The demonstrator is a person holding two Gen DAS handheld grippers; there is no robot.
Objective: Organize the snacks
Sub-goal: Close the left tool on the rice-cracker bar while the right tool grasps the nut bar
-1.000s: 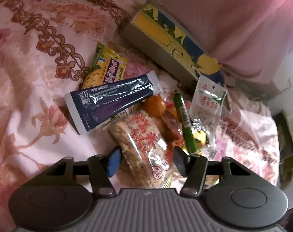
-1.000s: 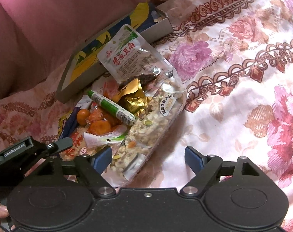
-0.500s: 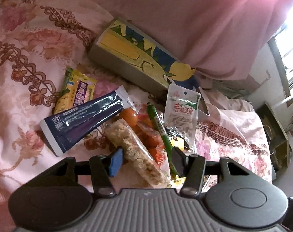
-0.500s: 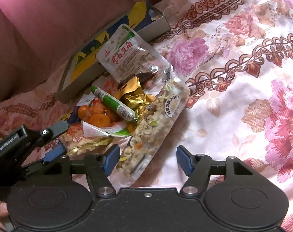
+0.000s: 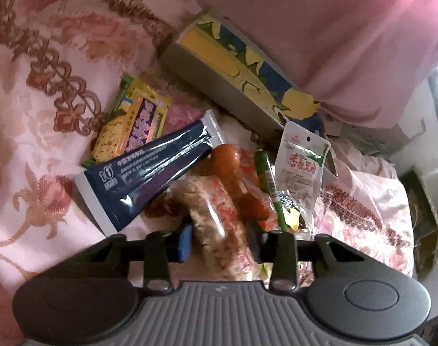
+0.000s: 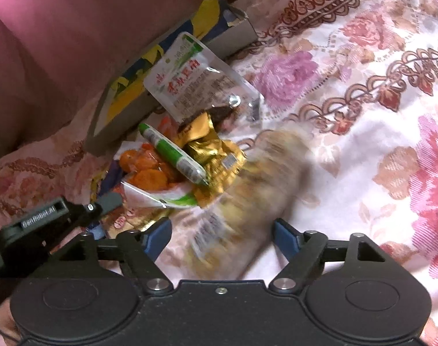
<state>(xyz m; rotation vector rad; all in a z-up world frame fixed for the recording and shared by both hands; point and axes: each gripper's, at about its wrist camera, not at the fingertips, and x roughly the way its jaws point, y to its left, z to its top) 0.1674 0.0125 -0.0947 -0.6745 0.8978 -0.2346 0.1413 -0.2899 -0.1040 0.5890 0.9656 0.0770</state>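
Snacks lie heaped on a flowered bedsheet. My left gripper [image 5: 219, 242] is closing, and its pads touch both sides of a clear rice cracker packet [image 5: 216, 210] with red print. A clear nut bar packet [image 6: 247, 199], blurred, lies on the sheet between the fingers of my right gripper [image 6: 223, 238], whose jaws are opening and stand clear of it. In the heap are a green sausage stick [image 5: 269, 184], a white pouch [image 5: 301, 164], orange snacks [image 5: 224, 158], a dark blue packet [image 5: 149, 173] and a yellow packet [image 5: 132, 121].
A long yellow and blue box [image 5: 233, 66] lies behind the heap against a pink cushion [image 5: 320, 28]. A gold wrapper [image 6: 213, 150] sits under the sausage stick. The left gripper's body [image 6: 46, 222] shows low left in the right wrist view. Bare sheet [image 6: 363, 144] lies to the right.
The left jaws have narrowed onto the rice cracker packet. The right jaws drew in, then spread again, and the nut bar packet between them now looks blurred and slightly shifted.
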